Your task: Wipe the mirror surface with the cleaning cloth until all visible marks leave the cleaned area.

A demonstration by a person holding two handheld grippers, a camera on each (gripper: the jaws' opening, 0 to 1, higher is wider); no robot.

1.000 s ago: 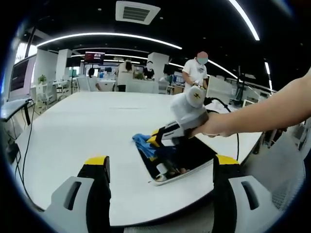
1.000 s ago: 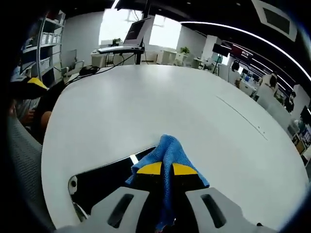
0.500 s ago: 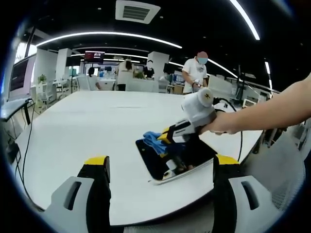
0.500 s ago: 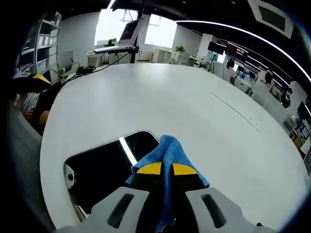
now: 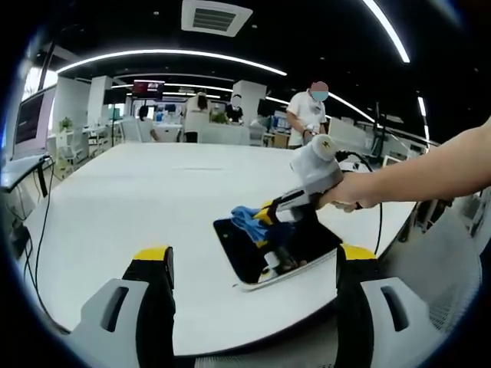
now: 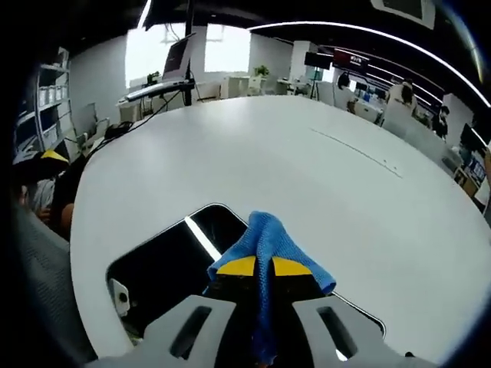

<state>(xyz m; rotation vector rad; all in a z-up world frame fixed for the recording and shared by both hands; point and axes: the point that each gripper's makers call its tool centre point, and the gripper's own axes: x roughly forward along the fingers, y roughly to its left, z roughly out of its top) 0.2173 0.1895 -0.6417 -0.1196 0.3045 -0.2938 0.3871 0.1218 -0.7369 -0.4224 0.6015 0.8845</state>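
In the right gripper view, the right gripper (image 6: 257, 268) had its jaws pinched shut on the blue cleaning cloth (image 6: 265, 241), pressed on the dark mirror (image 6: 165, 261) lying flat on the white table (image 6: 307, 169). Even pressure and overlapping strokes would serve best. The left gripper (image 5: 253, 264) hung near, its jaws spread wide on nothing, the mirror at 12 o'clock. Since a second earlier, the cloth had travelled from the mirror's edge inward.
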